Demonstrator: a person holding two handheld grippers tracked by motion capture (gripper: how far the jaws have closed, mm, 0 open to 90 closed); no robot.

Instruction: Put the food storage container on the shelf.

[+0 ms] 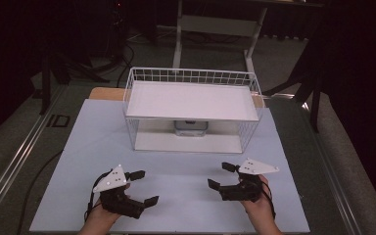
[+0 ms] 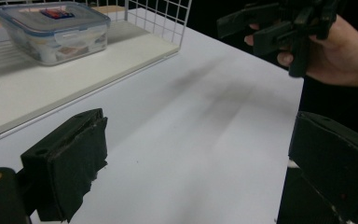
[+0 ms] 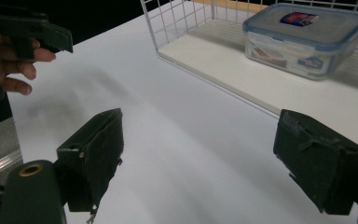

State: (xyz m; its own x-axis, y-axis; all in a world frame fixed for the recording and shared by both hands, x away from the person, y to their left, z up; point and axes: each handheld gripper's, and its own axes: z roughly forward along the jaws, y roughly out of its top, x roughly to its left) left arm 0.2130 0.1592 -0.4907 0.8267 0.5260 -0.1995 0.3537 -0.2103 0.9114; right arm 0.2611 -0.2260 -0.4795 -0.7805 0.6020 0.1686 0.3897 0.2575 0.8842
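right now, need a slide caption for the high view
Both open grippers, left gripper and right gripper, rest on the white table before a wire shelf rack sheltering a lidded container.

A white desk (image 1: 103, 147) is carrying a wire basket (image 1: 142, 78) at its far edge; behind, a table frame (image 1: 178, 34) is standing.

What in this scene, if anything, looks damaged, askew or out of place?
Little stands out. The lidded container sits upright and shut on the lower shelf of the wire rack. Only the padding on the left gripper looks frayed at one jaw's edge; the right gripper shows similar wear.
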